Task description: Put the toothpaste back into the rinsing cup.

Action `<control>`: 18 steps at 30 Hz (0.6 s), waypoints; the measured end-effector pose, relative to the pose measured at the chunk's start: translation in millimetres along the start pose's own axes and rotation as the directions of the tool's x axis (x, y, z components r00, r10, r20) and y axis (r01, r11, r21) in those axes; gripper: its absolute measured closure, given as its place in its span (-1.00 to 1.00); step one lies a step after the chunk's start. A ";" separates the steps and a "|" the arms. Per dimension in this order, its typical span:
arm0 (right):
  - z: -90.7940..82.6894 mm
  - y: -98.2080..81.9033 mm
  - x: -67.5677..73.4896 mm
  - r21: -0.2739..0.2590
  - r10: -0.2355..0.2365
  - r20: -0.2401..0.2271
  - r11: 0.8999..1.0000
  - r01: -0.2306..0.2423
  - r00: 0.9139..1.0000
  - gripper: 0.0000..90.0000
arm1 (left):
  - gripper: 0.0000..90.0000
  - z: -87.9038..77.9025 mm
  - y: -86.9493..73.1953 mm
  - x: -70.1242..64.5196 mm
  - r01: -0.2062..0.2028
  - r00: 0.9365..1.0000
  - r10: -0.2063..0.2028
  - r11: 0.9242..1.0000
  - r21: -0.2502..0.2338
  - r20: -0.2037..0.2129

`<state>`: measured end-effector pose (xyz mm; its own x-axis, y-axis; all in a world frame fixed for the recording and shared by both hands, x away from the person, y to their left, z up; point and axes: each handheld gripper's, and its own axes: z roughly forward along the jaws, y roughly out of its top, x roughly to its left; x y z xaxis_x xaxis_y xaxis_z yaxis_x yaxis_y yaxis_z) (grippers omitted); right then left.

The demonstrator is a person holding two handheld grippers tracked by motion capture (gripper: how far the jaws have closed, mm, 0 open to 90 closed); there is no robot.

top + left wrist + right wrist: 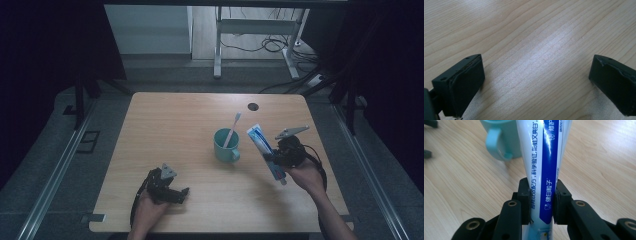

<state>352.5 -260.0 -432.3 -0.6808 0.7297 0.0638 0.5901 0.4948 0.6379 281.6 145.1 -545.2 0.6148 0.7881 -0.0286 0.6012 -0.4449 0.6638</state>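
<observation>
Landmark: teal mug, standing upright a little right of the middle of the wooden table.
Mug contents: one toothbrush, its handle down inside the mug, leaning, with the brush head sticking up and out over the far rim.
Mug handle: on the near right side of the mug in the high view; in the right gripper view the mug appears beyond the jaws with its handle loop turned toward the camera.
Toothpaste tube: a blue and white toothpaste tube just to the right of the mug, apart from it, held off the table at a slant, its broad flat end up and away and its cap end down toward the person.
Right gripper: right gripper, right of the mug, pinches the toothpaste tube across its lower part; both pads press on the tube's sides.
Left gripper: left gripper, well to the near left of the mug, rests low at the table; its jaws stand spread wide with bare wood between them.
Table hole: a small dark round hole in the tabletop, beyond the mug and a bit to its right.
</observation>
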 end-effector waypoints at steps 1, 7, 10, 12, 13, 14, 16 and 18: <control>-1.2 1.0 1.1 -0.011 -0.002 0.001 1.000 0.002 1.000 0.61 | -0.99 0.0 0.0 0.1 -0.001 1.000 0.001 1.000 0.000 -0.001; -6.8 7.2 5.5 -0.070 -0.014 -0.008 0.997 0.014 1.000 0.61 | -0.99 0.2 0.0 -0.1 0.001 1.000 -0.001 1.000 -0.002 -0.001; -8.6 9.6 7.7 -0.093 -0.020 -0.011 0.995 0.019 1.000 0.61 | -0.99 0.2 0.0 0.0 0.001 1.000 -0.001 1.000 -0.002 0.000; -9.9 11.2 9.3 -0.115 -0.024 -0.012 0.993 0.022 1.000 0.61 | -0.99 0.2 0.0 0.0 0.001 1.000 -0.001 1.000 -0.002 0.000; -10.5 12.1 9.8 -0.124 -0.026 -0.018 0.992 0.024 0.999 0.61 | -0.99 0.2 0.0 0.0 0.000 1.000 0.000 1.000 -0.002 0.000; -11.1 13.4 10.5 -0.132 -0.026 -0.027 0.991 0.022 0.999 0.61 | -0.99 0.2 0.0 0.0 0.000 1.000 0.000 1.000 -0.002 0.000; -11.7 15.3 12.0 -0.144 -0.029 -0.032 0.989 0.024 0.999 0.61 | -0.99 0.1 0.1 0.2 -0.002 1.000 0.002 1.000 -0.002 0.000; -12.2 18.0 14.4 -0.158 -0.040 -0.031 0.987 0.035 0.999 0.61 | -0.99 0.1 0.1 0.2 -0.003 1.000 0.003 1.000 -0.001 0.000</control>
<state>348.0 -246.3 -410.5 -0.7174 0.6939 0.0619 0.4900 0.4395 0.7528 281.8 145.2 -545.2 0.6164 0.7870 -0.0268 0.5988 -0.4464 0.6650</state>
